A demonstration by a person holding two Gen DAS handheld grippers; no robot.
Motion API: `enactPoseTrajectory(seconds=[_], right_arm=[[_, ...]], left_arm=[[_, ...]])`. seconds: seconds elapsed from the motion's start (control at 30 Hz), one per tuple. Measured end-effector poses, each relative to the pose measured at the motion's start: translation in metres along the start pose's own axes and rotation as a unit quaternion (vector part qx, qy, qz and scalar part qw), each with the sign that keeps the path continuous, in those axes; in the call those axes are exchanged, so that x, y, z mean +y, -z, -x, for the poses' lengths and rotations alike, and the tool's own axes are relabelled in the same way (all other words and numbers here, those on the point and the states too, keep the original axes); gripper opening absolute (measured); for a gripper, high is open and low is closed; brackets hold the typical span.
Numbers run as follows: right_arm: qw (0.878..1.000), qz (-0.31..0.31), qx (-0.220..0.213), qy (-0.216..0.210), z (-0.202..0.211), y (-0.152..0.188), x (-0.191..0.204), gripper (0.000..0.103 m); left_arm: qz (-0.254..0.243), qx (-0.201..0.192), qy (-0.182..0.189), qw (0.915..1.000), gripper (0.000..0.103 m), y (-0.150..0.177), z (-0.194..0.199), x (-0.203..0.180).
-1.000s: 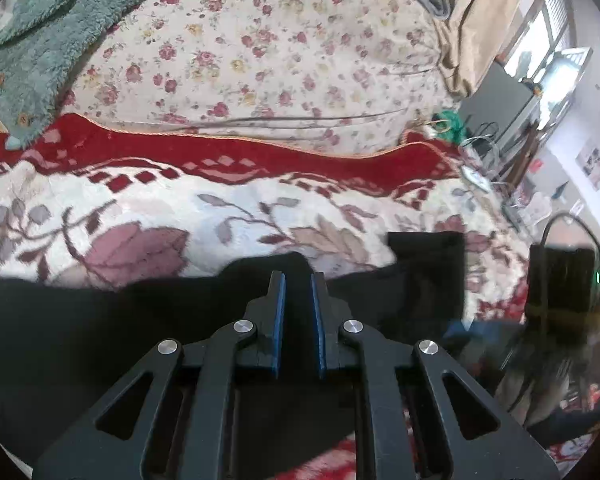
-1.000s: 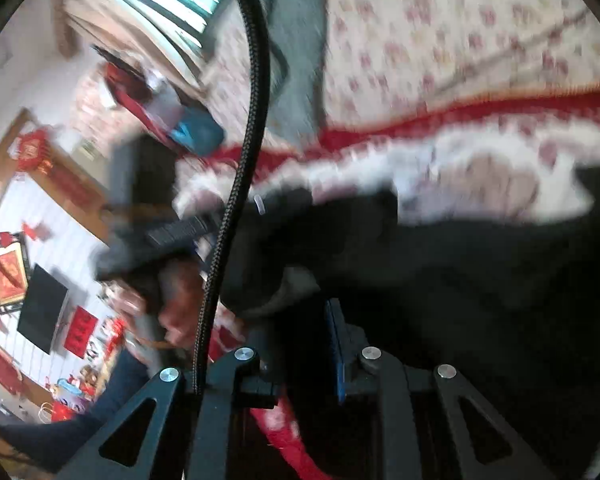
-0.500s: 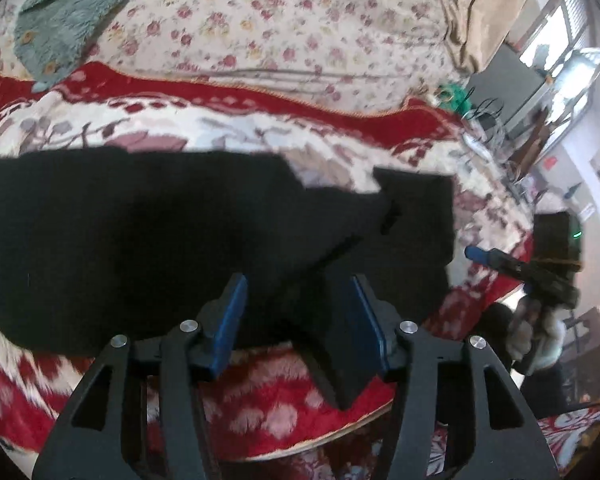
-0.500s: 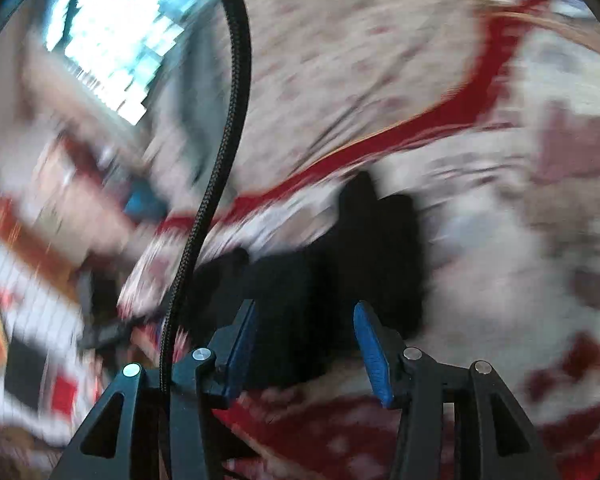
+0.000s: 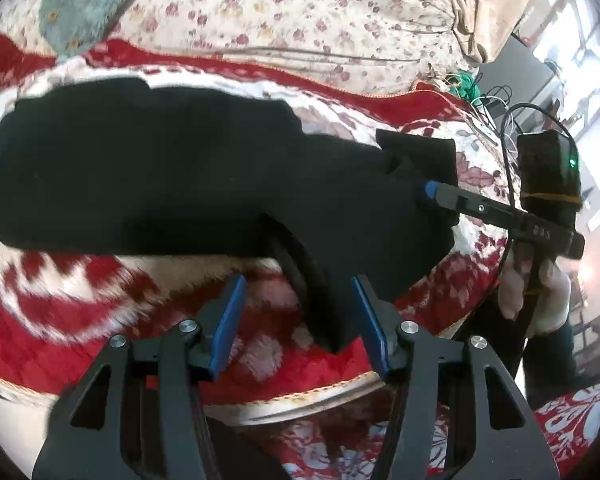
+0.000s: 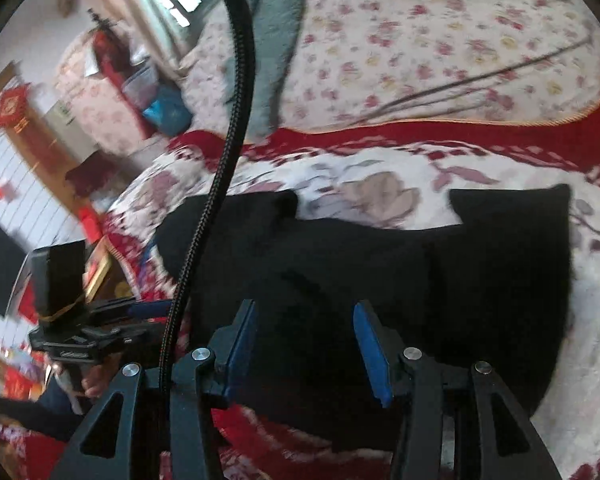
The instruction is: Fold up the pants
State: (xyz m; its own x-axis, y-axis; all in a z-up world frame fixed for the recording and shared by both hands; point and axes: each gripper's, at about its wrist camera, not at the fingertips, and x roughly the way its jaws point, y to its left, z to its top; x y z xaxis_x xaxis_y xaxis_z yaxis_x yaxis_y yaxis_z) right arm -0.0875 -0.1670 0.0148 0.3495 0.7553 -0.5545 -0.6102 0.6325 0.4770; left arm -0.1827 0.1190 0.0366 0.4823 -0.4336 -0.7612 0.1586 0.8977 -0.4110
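Note:
The black pants point(image 5: 172, 168) lie folded across the red and white floral blanket point(image 5: 80, 304). In the right wrist view the pants point(image 6: 400, 264) fill the middle. My left gripper point(image 5: 298, 320) is open and empty, just above the near edge of the pants, where a dark fold runs between its fingers. My right gripper point(image 6: 304, 344) is open and empty above the pants. It also shows in the left wrist view point(image 5: 432, 192), with its blue tip at the right end of the pants. The left gripper shows at the left of the right wrist view point(image 6: 148, 310).
A floral quilt point(image 5: 300, 12) covers the far side of the bed, with a teal fleece garment point(image 5: 84, 4) on it. The bed's near edge point(image 5: 320, 404) runs below my left gripper. A black cable point(image 6: 228, 120) hangs across the right wrist view. Furniture stands beyond the bed.
Both grippers have let go of the pants and opened. Both have drawn back from the cloth, which now lies flat on the blanket.

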Motion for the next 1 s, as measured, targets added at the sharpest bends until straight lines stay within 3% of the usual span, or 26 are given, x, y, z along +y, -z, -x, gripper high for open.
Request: enactPoseTrajectory(seconds=[0.27,0.33,0.37,0.4,0.5,0.63,0.8,0.9,1.0], right_arm=[[1.000,-0.030,0.002,-0.001,-0.007,0.012,-0.017,0.048],[0.999,-0.043,-0.003,-0.005,-0.008,0.017,-0.022,0.048],[0.999,-0.047,-0.009,-0.009,-0.006,0.019,-0.024,0.048],[0.999,-0.051,-0.012,-0.011,-0.003,0.020,-0.025,0.048],[0.998,-0.064,-0.022,-0.014,0.004,0.022,-0.030,0.048],[0.995,-0.088,-0.043,-0.016,0.015,0.022,-0.038,0.048],[0.992,-0.104,-0.077,0.005,0.034,0.017,-0.043,0.048],[0.991,-0.084,-0.096,0.046,0.039,0.011,-0.038,0.048],[0.990,-0.055,-0.103,0.078,0.032,0.005,-0.030,0.048]], left_arm=[[0.028,0.028,-0.001,0.9992,0.054,-0.002,-0.043,-0.019],[0.024,0.018,-0.008,0.9995,0.054,-0.004,-0.045,-0.028],[0.012,0.009,0.000,0.9999,0.034,-0.006,-0.042,-0.034],[-0.003,0.002,0.007,1.0000,0.021,-0.010,-0.039,-0.040],[-0.063,-0.035,0.015,0.9973,0.009,-0.029,-0.022,-0.066],[-0.091,-0.062,0.033,0.9933,0.007,-0.062,-0.011,-0.078],[-0.070,-0.057,0.047,0.9948,0.007,-0.092,-0.005,-0.061],[-0.061,-0.060,0.009,0.9963,0.007,-0.086,-0.002,-0.043],[-0.027,-0.035,-0.008,0.9990,0.007,-0.082,-0.019,-0.019]])
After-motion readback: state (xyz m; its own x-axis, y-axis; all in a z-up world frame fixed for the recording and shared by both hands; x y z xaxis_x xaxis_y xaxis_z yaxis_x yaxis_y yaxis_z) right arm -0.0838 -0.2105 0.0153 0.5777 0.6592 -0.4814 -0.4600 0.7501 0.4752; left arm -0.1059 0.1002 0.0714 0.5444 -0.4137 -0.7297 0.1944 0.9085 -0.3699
